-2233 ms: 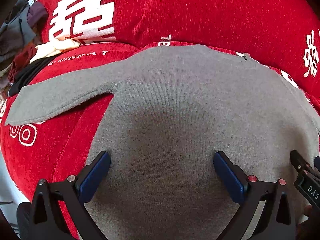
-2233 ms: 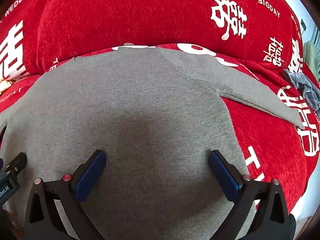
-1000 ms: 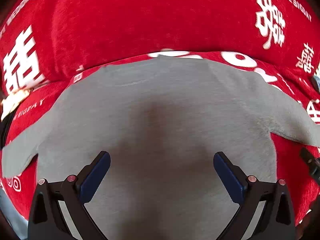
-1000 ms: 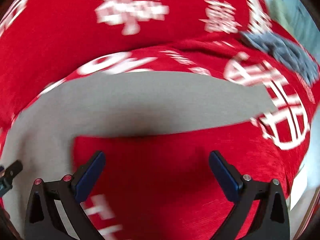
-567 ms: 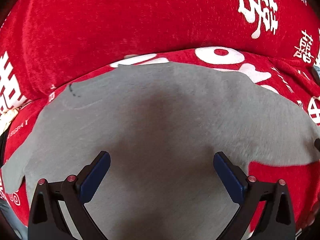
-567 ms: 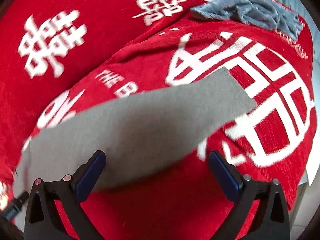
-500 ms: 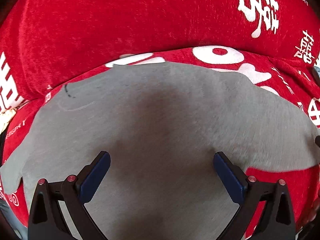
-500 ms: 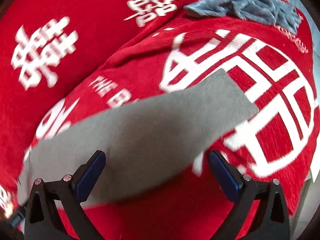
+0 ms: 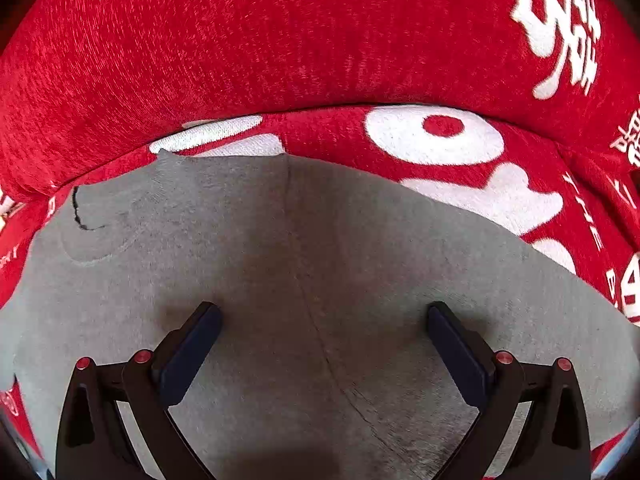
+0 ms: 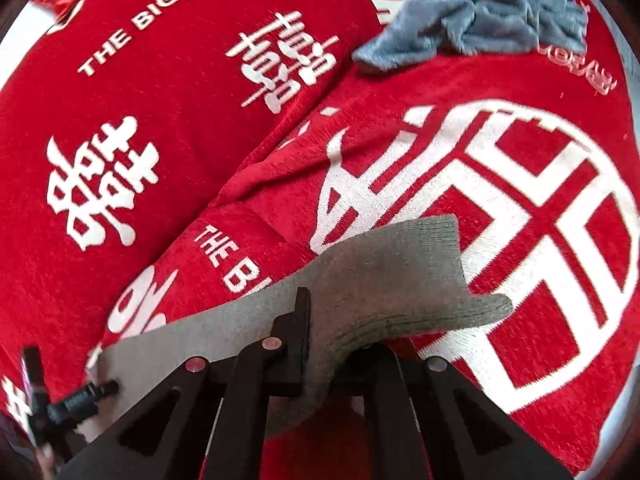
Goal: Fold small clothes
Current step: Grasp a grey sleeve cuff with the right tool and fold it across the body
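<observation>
Since the earlier frames the right claw (image 10: pixel 340 344) has swung out along the right sleeve (image 10: pixel 392 280), come down on its end and closed; the left claw (image 9: pixel 320 344) has slid right across the sweater (image 9: pixel 280 280) body and dropped closer to it.

Right claw: clamped on the sleeve just short of the cuff (image 10: pixel 472 312). Knit bunches between the closed fingers, cuff end sticks out past them toward 2 o'clock. Rest of the sleeve runs back toward 8 o'clock in the right wrist view, to the body and the tip of the left tool seen at the low left edge.

Left claw: fingers wide apart, holding nothing, hovering over or pressing on the body; contact cannot be told. Neckline (image 9: pixel 88 216) with a small dark mark sits at 10 o'clock from it, a faint seam runs 12 to 5 between the fingers.

Sweater lies flat on the red sofa cover (image 9: pixel 440 136) with white lettering, neck toward the backrest (image 9: pixel 280 40). A crumpled blue-grey cloth (image 10: pixel 480 20) lies well apart at 1 o'clock in the right wrist view, not involved.

Key relation: sleeve's long axis runs 2 to 8 from the right claw, body lies at the 8 end. Judgement: next move is to carry the cuff along that axis toward 8, over the body, while the left claw pins the torso. Right hand owns the sleeve, left is nearer the fold line. Risk: body drags if not pinned.
</observation>
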The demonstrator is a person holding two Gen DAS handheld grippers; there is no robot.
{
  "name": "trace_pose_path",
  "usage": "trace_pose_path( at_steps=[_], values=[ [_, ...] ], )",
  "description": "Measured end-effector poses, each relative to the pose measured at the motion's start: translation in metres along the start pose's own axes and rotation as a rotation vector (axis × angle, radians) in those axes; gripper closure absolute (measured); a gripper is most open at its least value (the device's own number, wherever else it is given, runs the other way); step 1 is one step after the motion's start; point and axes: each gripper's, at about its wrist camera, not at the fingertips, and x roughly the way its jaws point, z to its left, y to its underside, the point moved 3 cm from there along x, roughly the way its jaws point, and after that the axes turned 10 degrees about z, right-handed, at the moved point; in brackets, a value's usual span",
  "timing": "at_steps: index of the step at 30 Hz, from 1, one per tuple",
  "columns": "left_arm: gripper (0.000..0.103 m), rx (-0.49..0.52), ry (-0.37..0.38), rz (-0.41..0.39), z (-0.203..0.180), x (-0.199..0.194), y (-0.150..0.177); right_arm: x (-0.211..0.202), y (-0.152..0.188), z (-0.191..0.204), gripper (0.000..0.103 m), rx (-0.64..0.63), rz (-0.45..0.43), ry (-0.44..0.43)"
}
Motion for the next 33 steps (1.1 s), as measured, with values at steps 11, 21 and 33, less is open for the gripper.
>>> trace_pose_path(
  at_steps=[11,21,33],
  values=[
    [0.0,0.104,0.104,-0.022,0.001,-0.033,0.076,0.002,-0.007,0.023,0.097,-0.113,0.026,0.08],
    [0.0,-0.125,0.177,-0.094,0.142,-0.067,0.114,-0.067,0.027,0.177,0.097,-0.458,-0.109,0.071],
    [0.0,-0.423,0.143,-0.13,0.333,-0.056,0.171,-0.073,0.219,0.434,0.097,-0.923,-0.115,-0.051]
  ],
)
